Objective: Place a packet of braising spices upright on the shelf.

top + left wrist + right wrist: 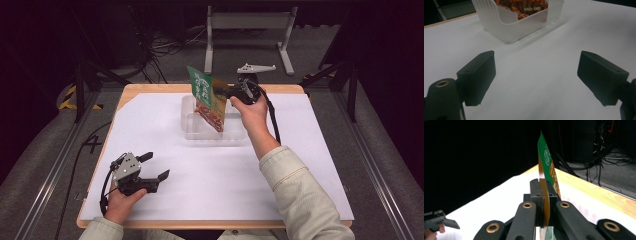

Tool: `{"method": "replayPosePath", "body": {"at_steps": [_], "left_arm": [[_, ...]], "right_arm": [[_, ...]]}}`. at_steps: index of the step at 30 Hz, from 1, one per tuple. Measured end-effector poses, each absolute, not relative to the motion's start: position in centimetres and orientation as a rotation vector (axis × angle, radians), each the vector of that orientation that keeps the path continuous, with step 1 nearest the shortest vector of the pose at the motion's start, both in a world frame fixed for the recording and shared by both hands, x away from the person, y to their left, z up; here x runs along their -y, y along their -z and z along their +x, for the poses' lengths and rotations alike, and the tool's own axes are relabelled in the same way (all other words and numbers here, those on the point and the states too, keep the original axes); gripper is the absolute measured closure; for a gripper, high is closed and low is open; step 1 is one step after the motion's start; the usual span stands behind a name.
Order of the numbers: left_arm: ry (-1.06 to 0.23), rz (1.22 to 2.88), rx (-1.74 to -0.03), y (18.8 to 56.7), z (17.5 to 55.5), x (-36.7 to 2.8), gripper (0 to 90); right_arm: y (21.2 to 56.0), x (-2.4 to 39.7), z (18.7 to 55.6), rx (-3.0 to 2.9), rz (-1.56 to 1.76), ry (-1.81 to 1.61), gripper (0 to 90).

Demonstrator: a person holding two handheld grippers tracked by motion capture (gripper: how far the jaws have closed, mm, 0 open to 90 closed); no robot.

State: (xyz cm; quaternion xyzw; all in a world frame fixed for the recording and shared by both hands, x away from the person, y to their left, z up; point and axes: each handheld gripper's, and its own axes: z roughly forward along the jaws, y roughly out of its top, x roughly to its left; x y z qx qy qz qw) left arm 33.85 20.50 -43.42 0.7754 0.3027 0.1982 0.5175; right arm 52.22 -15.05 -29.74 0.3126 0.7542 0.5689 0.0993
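Over the tray: right gripper (223, 92) pinched a snack packet (207, 98), lower end inside clear tray (190, 131).
Left gripper (155, 165): jaws wide, empty, on white table (225, 175).

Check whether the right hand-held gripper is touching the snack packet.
Touching. The right gripper view shows the right hand-held gripper with its jaws clamped flat on the snack packet.

Wooden table (150, 88), white sheet (210, 175) covering most of top; clear plastic bin (197, 131) standing on sheet.
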Motion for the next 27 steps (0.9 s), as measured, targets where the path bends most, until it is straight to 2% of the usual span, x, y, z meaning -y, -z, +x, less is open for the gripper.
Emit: {"method": "replayPosePath", "body": {"at_steps": [16,22,27], "left_arm": [[-0.476,1.869,-0.72,43.44,34.01,-20.35,16.1],[-0.474,1.869,-0.721,43.45,34.03,-20.34,16.1],[-0.471,1.867,-0.723,43.47,34.04,-20.3,16.1]], "right_arm": [[30.28,15.84,52.07,-2.212,0.978,-1.646,88.5],[30.24,15.98,52.1,-2.202,0.996,-1.65,75.8],[29.98,15.95,51.91,-2.193,0.979,-1.672,55.1]]}}
